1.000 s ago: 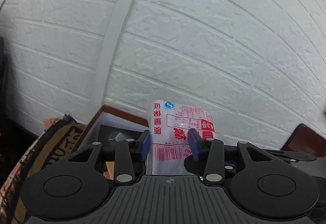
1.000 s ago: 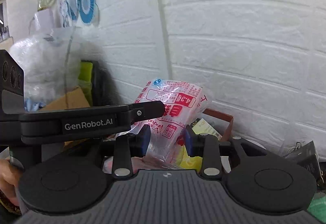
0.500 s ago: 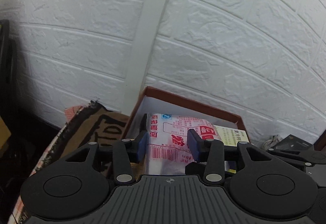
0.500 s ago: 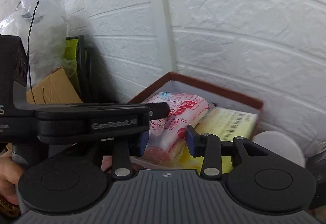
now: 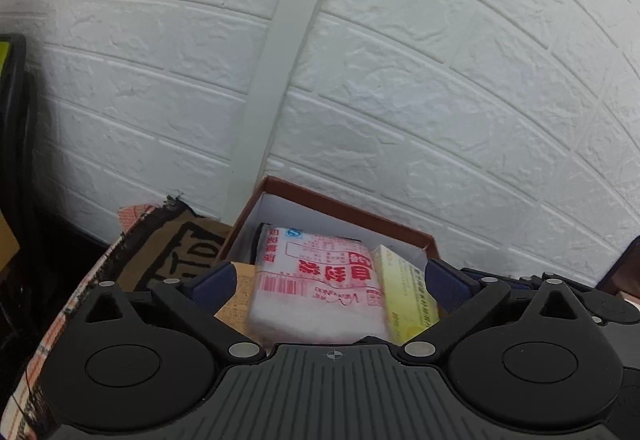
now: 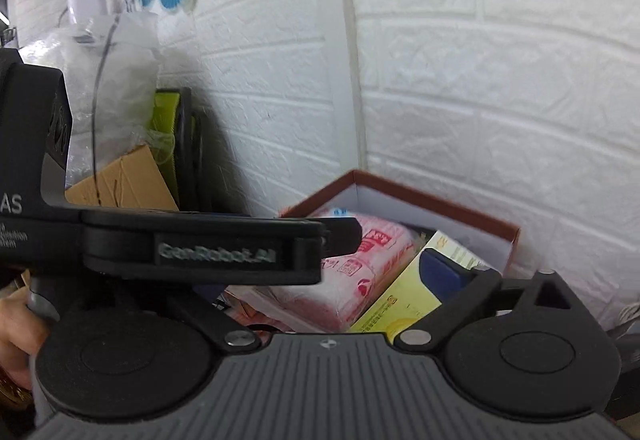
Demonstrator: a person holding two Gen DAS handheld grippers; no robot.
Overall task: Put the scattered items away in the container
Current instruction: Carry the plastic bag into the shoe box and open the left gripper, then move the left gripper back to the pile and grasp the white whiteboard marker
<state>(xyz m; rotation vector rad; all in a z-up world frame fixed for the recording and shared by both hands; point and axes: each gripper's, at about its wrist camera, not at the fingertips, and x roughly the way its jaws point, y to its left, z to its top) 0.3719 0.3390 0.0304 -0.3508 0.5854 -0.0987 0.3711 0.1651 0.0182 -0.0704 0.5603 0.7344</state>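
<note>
Where white brick wall (image 5: 400, 88) backs box (image 5: 348, 206)

The right gripper (image 6: 320, 272) stands spread wide over the brown-rimmed box (image 6: 436, 196), where a pink-printed packet (image 6: 360, 272) lies just left of a yellow carton (image 6: 400, 304); the left gripper (image 6: 340, 236) crosses in front

My left hand-held gripper (image 5: 328, 282) has its jaws spread wide, gripping nothing. My right hand-held gripper (image 6: 320, 272) is spread wide too, the left one crossing just ahead of it.
</note>
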